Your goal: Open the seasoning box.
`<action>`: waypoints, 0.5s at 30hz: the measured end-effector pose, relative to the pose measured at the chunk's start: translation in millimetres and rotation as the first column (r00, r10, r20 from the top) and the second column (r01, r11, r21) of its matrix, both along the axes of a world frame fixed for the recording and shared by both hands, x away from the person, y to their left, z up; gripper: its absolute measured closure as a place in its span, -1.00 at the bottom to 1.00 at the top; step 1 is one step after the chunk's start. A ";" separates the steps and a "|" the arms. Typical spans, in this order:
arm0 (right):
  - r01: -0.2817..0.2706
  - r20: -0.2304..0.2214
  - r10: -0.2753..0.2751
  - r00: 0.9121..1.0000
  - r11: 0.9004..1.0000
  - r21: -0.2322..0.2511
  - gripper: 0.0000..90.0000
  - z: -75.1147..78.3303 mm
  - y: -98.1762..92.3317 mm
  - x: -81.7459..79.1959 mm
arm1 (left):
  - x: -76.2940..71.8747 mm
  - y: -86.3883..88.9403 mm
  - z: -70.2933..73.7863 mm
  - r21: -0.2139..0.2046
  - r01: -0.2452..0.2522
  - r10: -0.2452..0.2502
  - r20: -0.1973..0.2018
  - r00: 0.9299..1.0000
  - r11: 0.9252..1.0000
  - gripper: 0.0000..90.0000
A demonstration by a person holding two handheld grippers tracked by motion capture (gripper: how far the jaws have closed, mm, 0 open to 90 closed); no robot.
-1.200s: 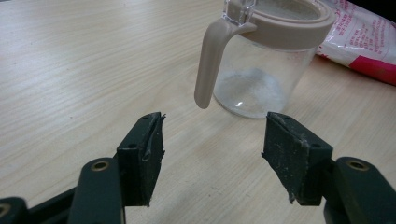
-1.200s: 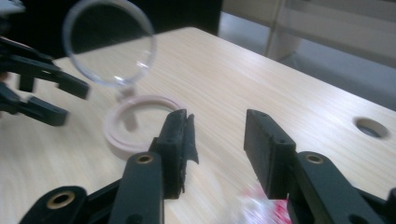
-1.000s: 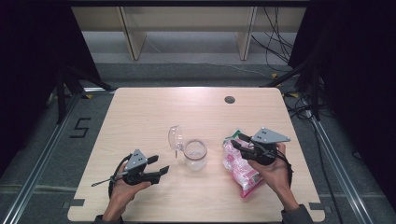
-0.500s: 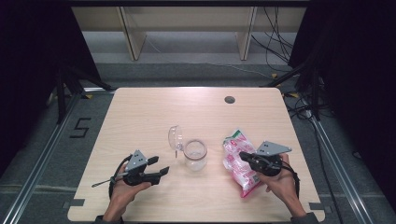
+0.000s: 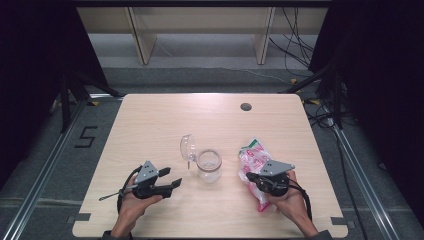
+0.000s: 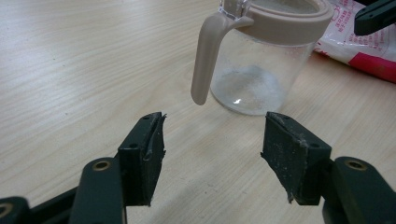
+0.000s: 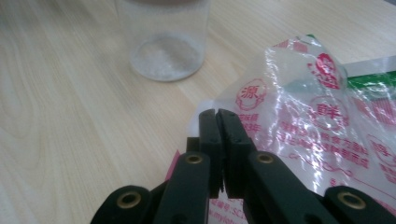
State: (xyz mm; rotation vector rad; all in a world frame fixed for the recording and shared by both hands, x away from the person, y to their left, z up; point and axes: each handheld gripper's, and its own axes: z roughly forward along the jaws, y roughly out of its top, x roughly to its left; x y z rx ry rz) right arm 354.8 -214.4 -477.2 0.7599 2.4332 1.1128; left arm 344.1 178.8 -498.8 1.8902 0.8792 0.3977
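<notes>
While right tongs (image 7: 219,114) pinch shut on the bag (image 7: 299,126) edge: jar (image 5: 209,165) lies to their left, near.
Left tongs (image 6: 212,135): open, empty (jar handle straight ahead).
Bag axis: runs toward the person along the worktop (image 5: 165,125).

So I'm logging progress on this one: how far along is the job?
Done: the jar stands with its lid flipped open. In hand: the right gripper has just closed on the edge of the pink bag, which lies on the table. The left gripper waits open by the jar. Left: probably lifting the bag to the jar.
</notes>
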 end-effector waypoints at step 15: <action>0.084 -0.051 -0.089 0.995 0.992 -0.096 1.00 -11.3 -9.3 21.6 | -1.0 -2.8 0.2 -0.006 0.001 -0.001 -0.007 1.000 1.000 -0.16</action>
